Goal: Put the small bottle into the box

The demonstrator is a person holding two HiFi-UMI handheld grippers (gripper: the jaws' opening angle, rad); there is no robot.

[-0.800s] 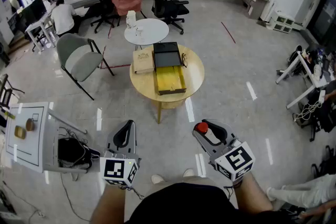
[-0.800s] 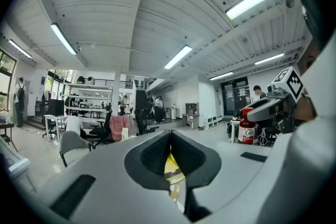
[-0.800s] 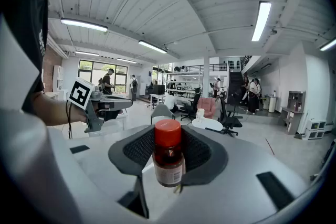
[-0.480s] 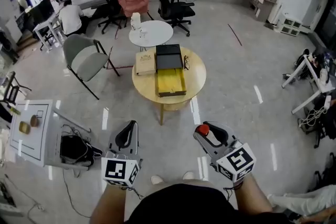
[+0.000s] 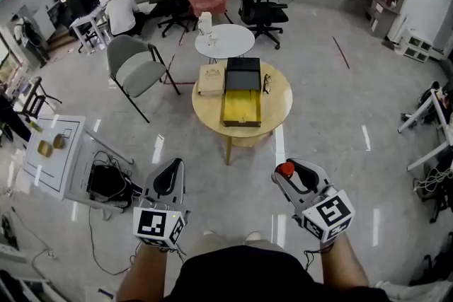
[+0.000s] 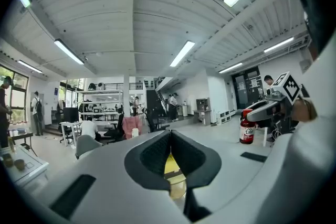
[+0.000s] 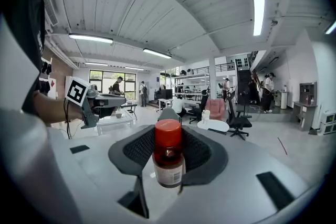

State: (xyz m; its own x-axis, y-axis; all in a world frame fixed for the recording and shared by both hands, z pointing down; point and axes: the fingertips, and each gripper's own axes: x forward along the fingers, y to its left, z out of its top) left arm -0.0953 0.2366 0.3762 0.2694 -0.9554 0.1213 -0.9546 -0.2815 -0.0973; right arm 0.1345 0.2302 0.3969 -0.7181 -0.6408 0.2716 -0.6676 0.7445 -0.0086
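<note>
1. Two grippers are held low over the floor [image 5: 322,120], well short of the round tabletop [image 5: 277,101].
2. Right gripper [image 5: 291,173]: jaws wide, clamped on the small bottle [image 7: 168,157], red cap up.
3. Left gripper [image 5: 168,179]: jaws together, nothing between them.
4. Box [image 5: 241,107]: open on the tabletop, yellow inside, well apart from the small bottle.

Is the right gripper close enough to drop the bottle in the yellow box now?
Probably not yet. The right gripper holds the bottle well short of the box, which sits on the round table across open floor. Nothing blocks the way; it just looks too far.
</note>
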